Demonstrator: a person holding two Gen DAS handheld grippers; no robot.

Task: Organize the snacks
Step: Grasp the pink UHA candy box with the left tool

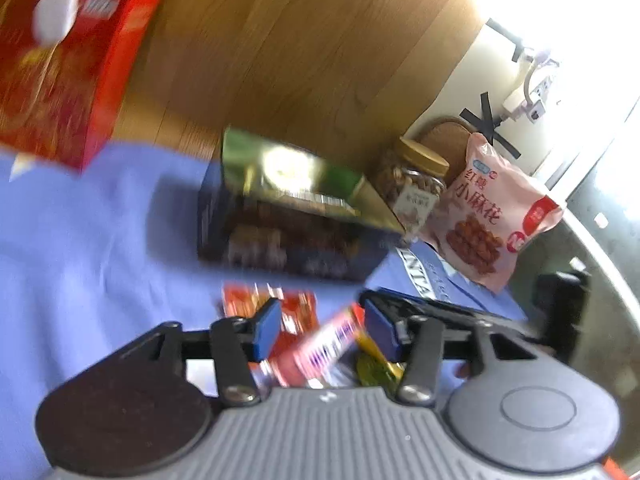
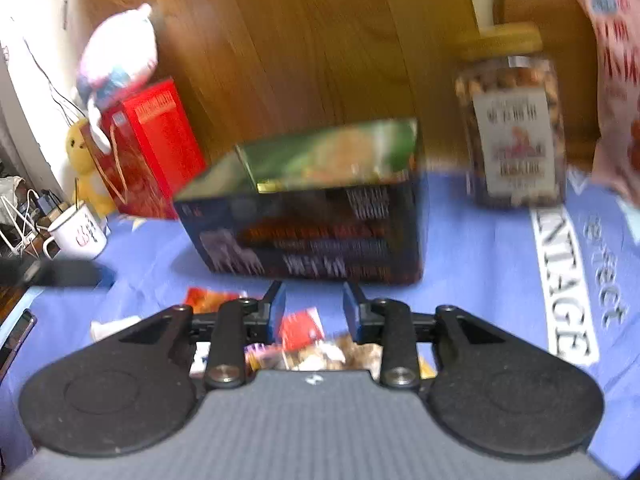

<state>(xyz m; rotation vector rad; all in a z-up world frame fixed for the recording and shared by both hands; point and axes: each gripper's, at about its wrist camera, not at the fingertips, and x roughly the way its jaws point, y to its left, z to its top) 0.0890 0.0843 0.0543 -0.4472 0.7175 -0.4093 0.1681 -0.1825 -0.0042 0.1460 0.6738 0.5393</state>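
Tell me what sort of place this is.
Probably a home room, with a table used for snacks: a blue printed cloth over it, a plush toy and an enamel mug beside cables, wood panelling behind.

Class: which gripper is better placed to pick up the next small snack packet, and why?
Probably the left gripper: its open fingers already straddle a red-and-white packet. The right gripper is open too, but the packets lie mostly below its fingers, with none clearly between them. Motion blur limits certainty.

Small snack packets (image 1: 304, 336) scattered on blue cloth, before dark open box (image 2: 316, 232); blurred.
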